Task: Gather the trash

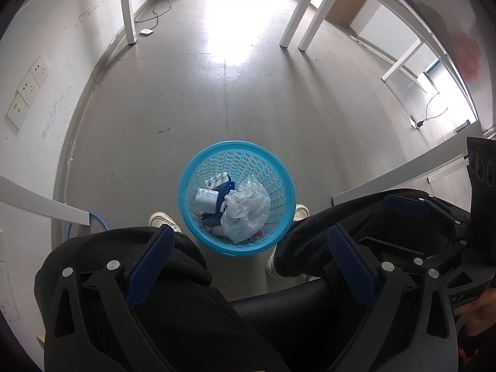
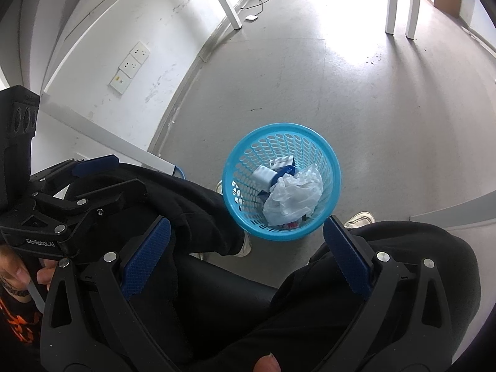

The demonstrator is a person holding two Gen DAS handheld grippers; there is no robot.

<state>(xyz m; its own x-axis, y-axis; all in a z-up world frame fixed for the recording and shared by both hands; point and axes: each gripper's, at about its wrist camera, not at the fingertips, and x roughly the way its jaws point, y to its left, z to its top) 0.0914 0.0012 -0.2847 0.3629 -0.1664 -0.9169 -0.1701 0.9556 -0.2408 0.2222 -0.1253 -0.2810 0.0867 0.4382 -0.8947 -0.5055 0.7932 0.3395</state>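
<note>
A blue perforated plastic trash basket (image 1: 280,186) stands on the grey floor between the seated person's feet; it also shows in the right wrist view (image 2: 333,167). Inside lie a crumpled clear plastic bag (image 1: 246,209) (image 2: 294,197), a small white box (image 1: 206,200) (image 2: 263,174) and other scraps. My left gripper (image 1: 251,238) is open and empty, held above the person's knees, short of the basket. My right gripper (image 2: 246,228) is open and empty too, just short of the basket's near rim. Each gripper shows at the edge of the other's view.
The person's black-trousered legs (image 1: 173,279) and white shoes (image 1: 162,219) flank the basket. White table legs (image 1: 290,28) stand farther off. A white wall with sockets (image 1: 29,86) is at the left. A blue cable (image 1: 99,221) lies by the wall.
</note>
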